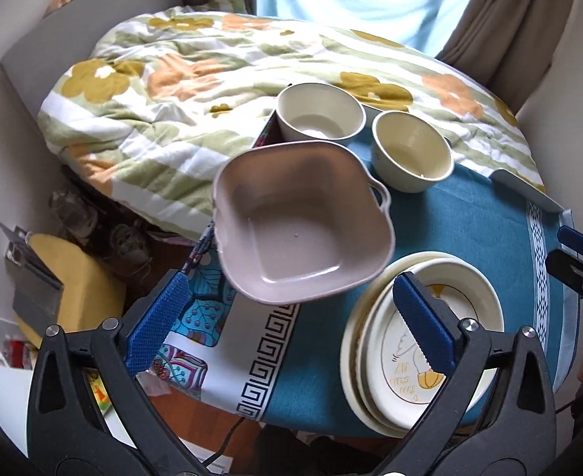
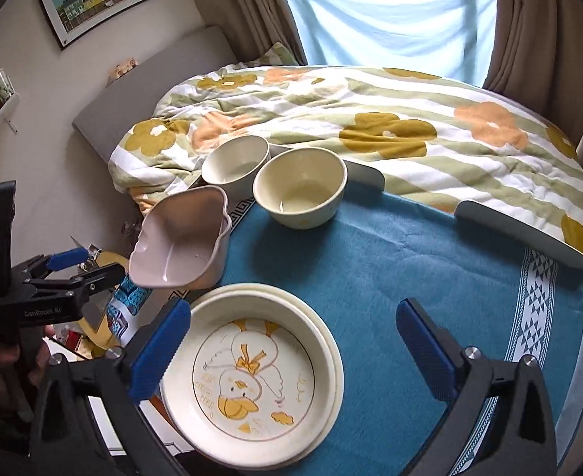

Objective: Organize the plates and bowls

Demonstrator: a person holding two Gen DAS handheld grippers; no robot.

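A pink square bowl point(image 1: 303, 226) sits at the table's left edge; it also shows in the right wrist view point(image 2: 180, 246). Two cream round bowls stand behind it, one at the back left point(image 1: 320, 113) point(image 2: 235, 164) and one to its right point(image 1: 412, 150) point(image 2: 301, 186). A stack of cream plates with a duck picture point(image 1: 422, 337) point(image 2: 251, 380) lies at the front. My left gripper point(image 1: 291, 313) is open, its fingers wide apart just short of the pink bowl; it shows from the side in the right wrist view point(image 2: 89, 267). My right gripper point(image 2: 291, 345) is open above the plate stack.
The table carries a teal cloth point(image 2: 430, 269) with patterned borders. A bed with a flowered quilt point(image 2: 370, 119) lies right behind it. A grey tray edge point(image 2: 521, 234) lies at the table's back right. A yellow stool point(image 1: 69, 277) and clutter stand on the floor at left.
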